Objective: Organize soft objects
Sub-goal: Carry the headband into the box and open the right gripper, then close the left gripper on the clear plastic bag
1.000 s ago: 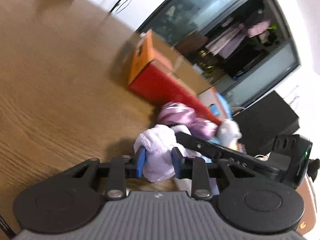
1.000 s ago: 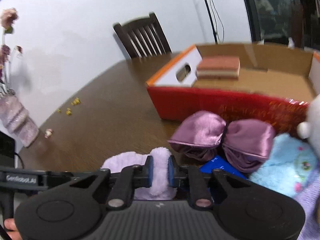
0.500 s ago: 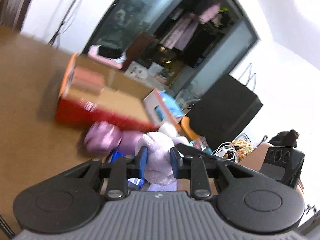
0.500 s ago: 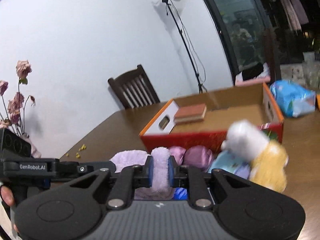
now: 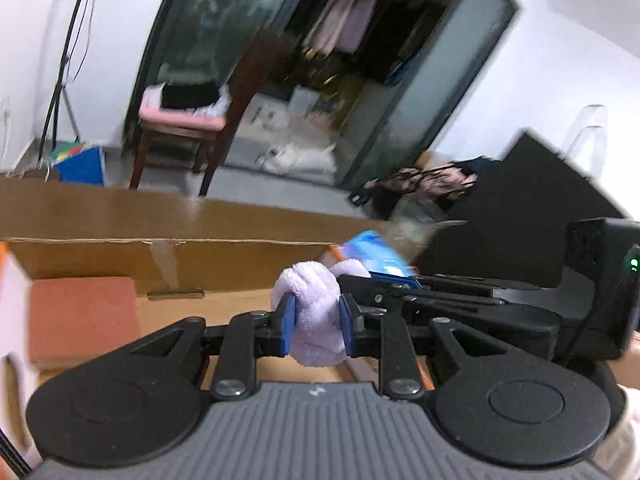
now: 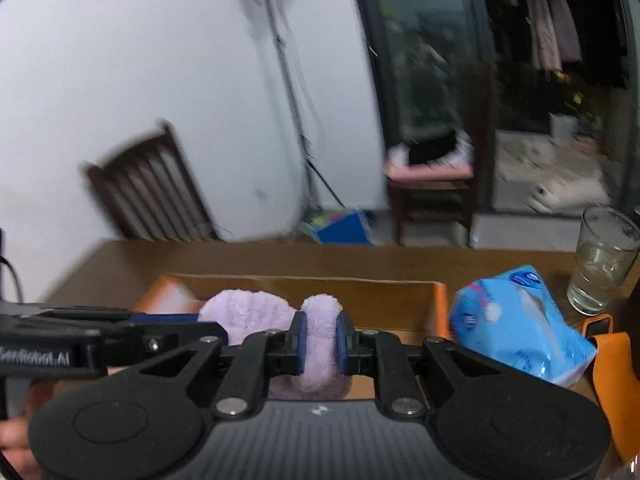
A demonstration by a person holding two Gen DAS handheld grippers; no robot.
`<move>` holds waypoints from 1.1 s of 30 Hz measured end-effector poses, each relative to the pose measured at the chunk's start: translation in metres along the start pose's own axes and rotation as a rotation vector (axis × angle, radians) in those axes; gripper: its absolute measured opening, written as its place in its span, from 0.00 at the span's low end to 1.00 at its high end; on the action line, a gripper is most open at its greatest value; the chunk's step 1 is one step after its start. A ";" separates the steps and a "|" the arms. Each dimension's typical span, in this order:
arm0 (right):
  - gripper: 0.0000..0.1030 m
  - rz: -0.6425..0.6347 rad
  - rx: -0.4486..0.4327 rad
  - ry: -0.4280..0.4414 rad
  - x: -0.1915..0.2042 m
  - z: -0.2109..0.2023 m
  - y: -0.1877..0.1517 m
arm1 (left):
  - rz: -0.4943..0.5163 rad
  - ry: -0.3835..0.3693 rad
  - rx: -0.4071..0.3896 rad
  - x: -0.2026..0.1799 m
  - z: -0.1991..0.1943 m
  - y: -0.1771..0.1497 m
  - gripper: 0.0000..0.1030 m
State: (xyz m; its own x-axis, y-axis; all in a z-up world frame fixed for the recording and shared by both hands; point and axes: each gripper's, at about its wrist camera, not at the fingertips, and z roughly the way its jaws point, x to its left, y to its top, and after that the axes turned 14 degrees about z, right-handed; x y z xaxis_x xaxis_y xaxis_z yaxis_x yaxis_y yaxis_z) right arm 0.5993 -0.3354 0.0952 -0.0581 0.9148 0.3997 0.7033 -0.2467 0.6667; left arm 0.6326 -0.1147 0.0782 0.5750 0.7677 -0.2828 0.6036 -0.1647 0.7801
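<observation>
Both grippers hold one fluffy lilac cloth [image 5: 314, 312] between them, raised over the open cardboard box [image 5: 120, 216]. My left gripper [image 5: 316, 320] is shut on one end of it. My right gripper [image 6: 320, 338] is shut on the other end [image 6: 320, 344], and the rest of the cloth [image 6: 244, 314] bulges to its left. A pink-orange sponge pad [image 5: 80, 316] lies inside the box at the left. The right gripper's body [image 5: 480, 304] crosses the left wrist view at the right. The box's far wall [image 6: 360, 292] shows behind the cloth in the right wrist view.
A blue plastic pack [image 6: 516, 332] lies on the wooden table [image 6: 280, 256] right of the box, and a drinking glass [image 6: 604, 260] stands beyond it. An orange object [image 6: 612, 368] sits at the right edge. A dark wooden chair [image 6: 148, 196] stands behind the table.
Both grippers have lifted the lilac cloth off the table and carried it forward over the box. The purple satin bow and plush toys have dropped out of view.
</observation>
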 end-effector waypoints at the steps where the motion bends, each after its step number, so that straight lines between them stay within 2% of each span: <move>1: 0.14 -0.004 0.014 -0.035 -0.003 0.019 0.003 | -0.009 -0.012 0.017 0.007 0.019 0.000 0.23; 4: 0.14 -0.009 0.027 -0.130 -0.014 0.065 0.007 | 0.002 -0.007 0.035 0.023 0.051 -0.005 0.24; 7: 0.14 0.016 0.053 -0.172 -0.023 0.089 0.004 | -0.005 0.013 0.071 0.031 0.068 -0.011 0.34; 9: 0.26 0.017 0.041 -0.169 -0.021 0.087 0.005 | -0.030 0.008 0.071 0.038 0.066 -0.016 0.38; 10: 0.28 0.002 0.032 -0.175 -0.019 0.086 0.004 | -0.042 0.006 0.066 0.040 0.063 -0.017 0.39; 12: 0.37 -0.021 0.039 -0.179 -0.015 0.087 0.000 | -0.058 0.012 0.051 0.045 0.058 -0.018 0.48; 15: 0.39 -0.039 0.036 -0.200 -0.009 0.083 -0.009 | -0.061 0.024 0.055 0.043 0.052 -0.019 0.53; 19: 0.43 -0.040 0.024 -0.162 -0.010 0.076 -0.009 | -0.033 0.100 0.036 0.029 0.033 -0.011 0.55; 22: 0.46 -0.039 -0.007 -0.144 -0.001 0.053 -0.003 | 0.024 0.131 0.006 0.014 -0.005 0.003 0.59; 24: 0.54 -0.063 -0.033 -0.121 0.012 0.026 0.002 | 0.077 0.163 -0.031 0.002 -0.037 0.010 0.71; 26: 0.59 -0.097 -0.066 -0.122 0.025 -0.005 0.006 | 0.120 0.200 -0.066 -0.010 -0.076 0.012 0.71; 31: 0.65 -0.134 -0.111 -0.111 0.047 -0.087 0.004 | 0.200 0.327 -0.104 -0.042 -0.159 0.001 0.80; 33: 0.71 -0.145 -0.129 -0.112 0.051 -0.116 -0.004 | 0.213 0.369 -0.120 -0.054 -0.189 -0.011 0.81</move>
State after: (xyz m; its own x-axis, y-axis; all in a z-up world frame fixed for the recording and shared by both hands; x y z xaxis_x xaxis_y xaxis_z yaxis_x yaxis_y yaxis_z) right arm 0.5113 -0.3250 0.1863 -0.0681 0.9717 0.2264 0.5964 -0.1422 0.7900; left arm 0.4907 -0.0371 0.1900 0.4305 0.8978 0.0928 0.4122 -0.2870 0.8647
